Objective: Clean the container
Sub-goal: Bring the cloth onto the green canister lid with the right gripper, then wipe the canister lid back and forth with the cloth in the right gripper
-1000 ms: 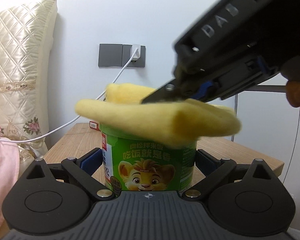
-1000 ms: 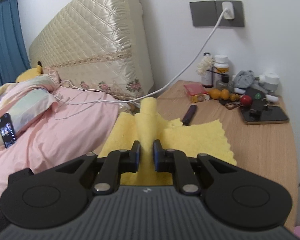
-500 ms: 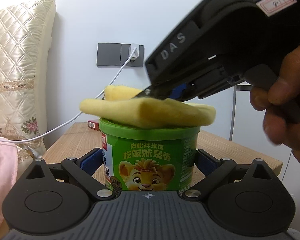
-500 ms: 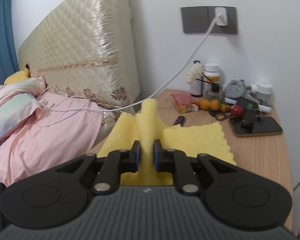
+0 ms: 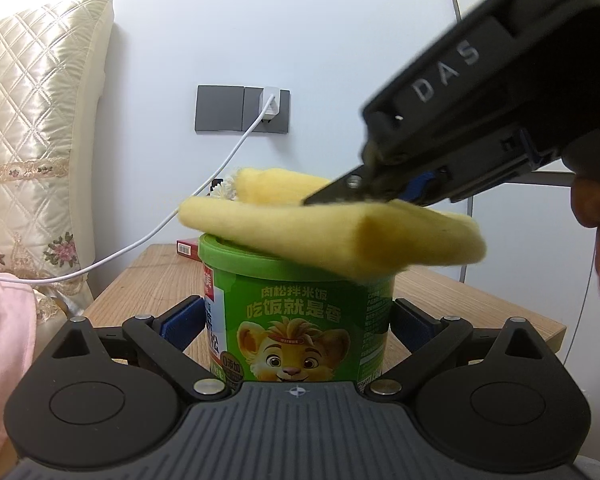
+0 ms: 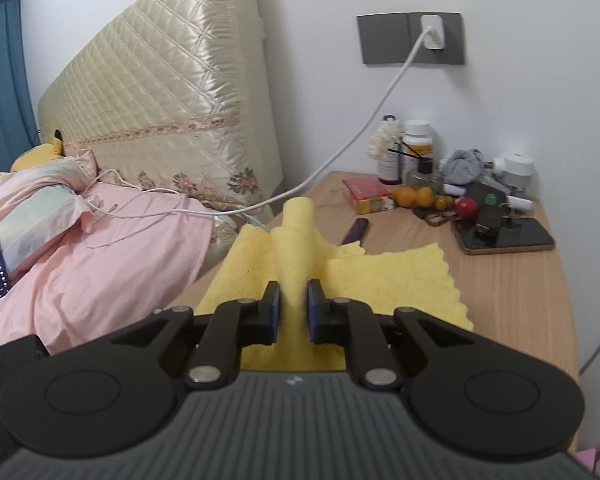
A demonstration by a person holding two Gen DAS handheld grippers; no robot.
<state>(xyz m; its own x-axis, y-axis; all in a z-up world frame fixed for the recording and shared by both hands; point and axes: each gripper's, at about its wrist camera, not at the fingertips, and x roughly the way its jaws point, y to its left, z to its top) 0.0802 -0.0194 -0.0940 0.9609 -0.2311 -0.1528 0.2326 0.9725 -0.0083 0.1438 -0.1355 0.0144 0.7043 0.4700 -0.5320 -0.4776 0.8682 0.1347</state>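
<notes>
We pinch the green lion-print plastic tub (image 5: 300, 320) in left tongs (image 5: 298, 322); right tongs (image 6: 293, 308) clamp the yellow fleecy cloth (image 5: 340, 232) on its lid, mid-wipe; cleanliness unclear.

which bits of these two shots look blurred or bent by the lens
Left wrist view: the yellow cloth and the right gripper above the green container are soft with blur, while the container's print stays sharp. Right wrist view: mostly sharp, but the fisheye bows the headboard and the table edge.

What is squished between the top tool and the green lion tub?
The folded yellow cloth. In the left wrist view it lies between the right tool and the lid of the green tub.
</notes>
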